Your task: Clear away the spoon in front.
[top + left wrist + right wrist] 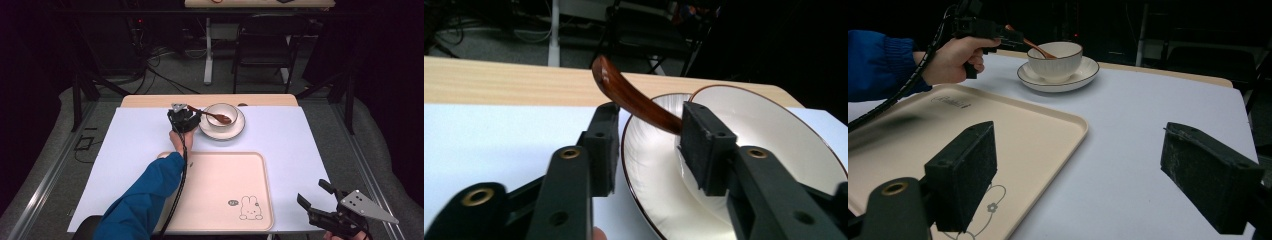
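Note:
A white bowl [223, 111] stands on a brown-rimmed saucer [239, 131] at the far middle of the table. A brown wooden spoon [212, 116] rests in the bowl, its handle sticking out to the left. My left gripper [194, 116] is at that handle. In the left gripper view the spoon [624, 92] runs between the jaws and meets the right pad, while the left pad stands apart from it, so this gripper [649, 117] is open over the saucer [644, 165] and bowl [764, 125]. My right gripper [312, 192] hangs open and empty at the near right corner.
A cream tray [220, 170] with a rabbit drawing lies at the near middle, bare, with the blue-sleeved left forearm [150, 190] crossing its left edge. The table has a pale cover and a wooden far edge [210, 100]. A chair [265, 45] and desk legs stand beyond it.

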The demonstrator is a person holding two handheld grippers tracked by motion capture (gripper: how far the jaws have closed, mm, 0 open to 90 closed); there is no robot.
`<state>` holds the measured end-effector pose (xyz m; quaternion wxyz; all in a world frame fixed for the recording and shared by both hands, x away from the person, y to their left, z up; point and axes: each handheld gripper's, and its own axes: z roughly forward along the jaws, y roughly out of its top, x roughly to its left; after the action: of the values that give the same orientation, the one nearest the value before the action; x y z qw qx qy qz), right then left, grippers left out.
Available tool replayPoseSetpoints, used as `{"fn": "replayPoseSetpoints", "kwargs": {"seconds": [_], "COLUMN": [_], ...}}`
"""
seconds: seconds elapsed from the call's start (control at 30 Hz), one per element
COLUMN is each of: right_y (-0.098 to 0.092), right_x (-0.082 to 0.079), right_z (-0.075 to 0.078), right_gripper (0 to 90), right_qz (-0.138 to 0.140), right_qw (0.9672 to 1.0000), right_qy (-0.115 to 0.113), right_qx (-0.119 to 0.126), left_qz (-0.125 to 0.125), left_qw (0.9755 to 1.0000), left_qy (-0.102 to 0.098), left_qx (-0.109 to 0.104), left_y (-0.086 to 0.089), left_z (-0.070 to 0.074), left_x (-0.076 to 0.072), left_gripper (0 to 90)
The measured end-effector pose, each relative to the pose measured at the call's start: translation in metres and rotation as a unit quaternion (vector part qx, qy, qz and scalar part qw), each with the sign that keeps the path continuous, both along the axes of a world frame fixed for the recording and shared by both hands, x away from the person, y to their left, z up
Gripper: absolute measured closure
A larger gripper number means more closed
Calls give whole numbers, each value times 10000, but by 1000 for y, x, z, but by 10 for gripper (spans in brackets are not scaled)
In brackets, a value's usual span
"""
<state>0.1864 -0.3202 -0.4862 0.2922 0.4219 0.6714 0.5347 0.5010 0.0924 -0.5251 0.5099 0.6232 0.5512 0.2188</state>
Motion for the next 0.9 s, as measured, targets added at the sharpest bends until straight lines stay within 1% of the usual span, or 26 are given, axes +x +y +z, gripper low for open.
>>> {"fn": "replayPoseSetpoints", "kwargs": {"seconds": [0.07, 0.17, 0.27, 0.33, 0.4, 0.5, 0.6, 0.83, 0.9], "right_y": [0, 0, 0, 0, 0, 0, 0, 0, 0], "right_x": [0, 0, 0, 0, 0, 0, 0, 0, 0], "right_z": [0, 0, 0, 0, 0, 0, 0, 0, 0], "right_gripper": [140, 140, 140, 140, 140, 140, 140, 140, 140], "right_qz": [3, -3, -5, -5, -1, 7, 5, 8, 10], "right_qw": [10000, 10000, 10000, 10000, 10000, 10000, 10000, 10000, 10000], "right_qy": [-5, 2, 0, 2, 1, 1, 2, -2, -3], "right_qx": [-3, 2, 1, 2, 5, 5, 10, 8, 6], "left_qz": [5, 21, 61, 120, 118, 93, 138, 61, 15], "left_qw": [10000, 9999, 9999, 9998, 9998, 9998, 9997, 9992, 9992], "left_qy": [-37, -94, -140, -144, -145, -165, -199, -381, -385], "left_qx": [-1, 32, 81, 66, 20, -16, -37, 40, 73], "left_y": [0, -1, -1, -1, 0, 0, -1, -2, -3], "left_z": [1, 3, 4, 4, 3, 3, 5, 14, 17], "left_x": [1, 3, 5, 6, 6, 6, 5, 3, 3], "left_gripper": [530, 496, 499, 541, 582, 593, 609, 672, 682]}}
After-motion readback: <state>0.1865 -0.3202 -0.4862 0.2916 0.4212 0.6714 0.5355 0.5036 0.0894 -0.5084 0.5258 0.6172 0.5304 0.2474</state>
